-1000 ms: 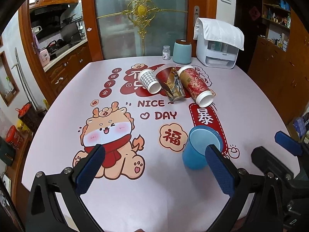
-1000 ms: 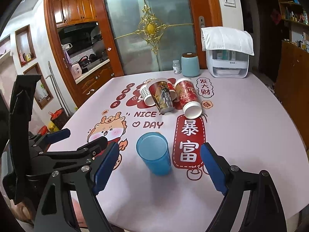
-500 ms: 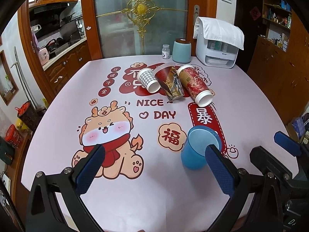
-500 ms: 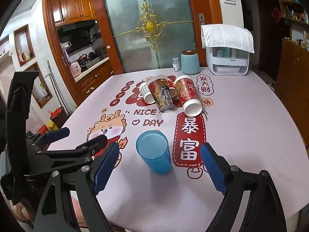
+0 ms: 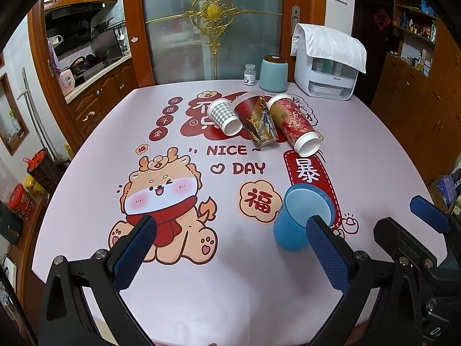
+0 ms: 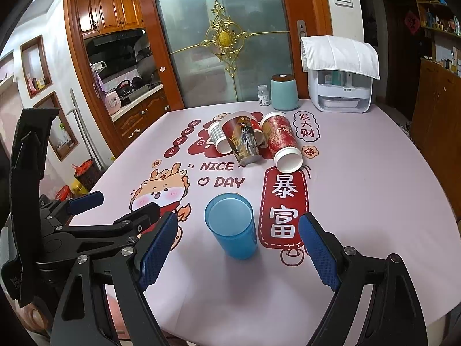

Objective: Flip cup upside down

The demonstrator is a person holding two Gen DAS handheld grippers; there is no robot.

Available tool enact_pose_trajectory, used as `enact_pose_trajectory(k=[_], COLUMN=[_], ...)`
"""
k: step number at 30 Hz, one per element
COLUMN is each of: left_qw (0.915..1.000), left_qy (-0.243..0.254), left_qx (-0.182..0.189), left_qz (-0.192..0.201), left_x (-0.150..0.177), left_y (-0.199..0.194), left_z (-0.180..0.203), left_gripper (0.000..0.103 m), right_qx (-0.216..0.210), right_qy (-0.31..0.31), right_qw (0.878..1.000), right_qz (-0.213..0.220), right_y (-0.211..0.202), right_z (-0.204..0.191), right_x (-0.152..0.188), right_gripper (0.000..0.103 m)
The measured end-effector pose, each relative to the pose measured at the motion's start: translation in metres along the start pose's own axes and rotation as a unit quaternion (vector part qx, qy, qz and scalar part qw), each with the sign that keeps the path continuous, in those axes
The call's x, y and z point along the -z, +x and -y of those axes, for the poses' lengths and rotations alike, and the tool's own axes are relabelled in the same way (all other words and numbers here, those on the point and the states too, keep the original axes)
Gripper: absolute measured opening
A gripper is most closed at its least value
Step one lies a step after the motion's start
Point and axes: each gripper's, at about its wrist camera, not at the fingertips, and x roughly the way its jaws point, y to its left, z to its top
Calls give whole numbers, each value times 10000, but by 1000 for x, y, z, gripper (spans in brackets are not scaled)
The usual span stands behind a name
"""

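Note:
A blue plastic cup (image 6: pixel 232 226) stands upright, mouth up, on the printed pink tablecloth (image 6: pixel 360 201). My right gripper (image 6: pixel 237 252) is open and empty, its fingers either side of the cup and slightly nearer than it. In the left wrist view the cup (image 5: pixel 301 216) stands just beyond the right finger (image 5: pixel 327 252) of my open, empty left gripper (image 5: pixel 230 249). The right gripper also shows at that view's right edge (image 5: pixel 409 230). The left gripper shows at the left of the right wrist view (image 6: pixel 98 210).
Three paper cups lie on their sides farther back: a checked one (image 5: pixel 223 114), a dark printed one (image 5: pixel 258 122) and a red one (image 5: pixel 295 125). At the far edge stand a small bottle (image 5: pixel 249 74), a teal canister (image 5: pixel 273 73) and a white appliance (image 5: pixel 328 63).
Both views have crept slightly forward toward the table. The blue cup and the paper cups have not moved. Both grippers stay open.

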Motion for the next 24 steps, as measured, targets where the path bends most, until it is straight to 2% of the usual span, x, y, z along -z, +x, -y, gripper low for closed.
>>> enact_pose_trajectory(k=[24], left_qw=[10000], left_qy=[-1], left_qx=[-8], left_qz=[-5], left_x=[1], left_y=[1], left_z=[-3], left_gripper=[102], right_qx=[-19], right_qy=[28], right_qw=[10000], right_qz=[-25], right_y=[6], right_z=[-2], right_x=[4], right_gripper=[87])
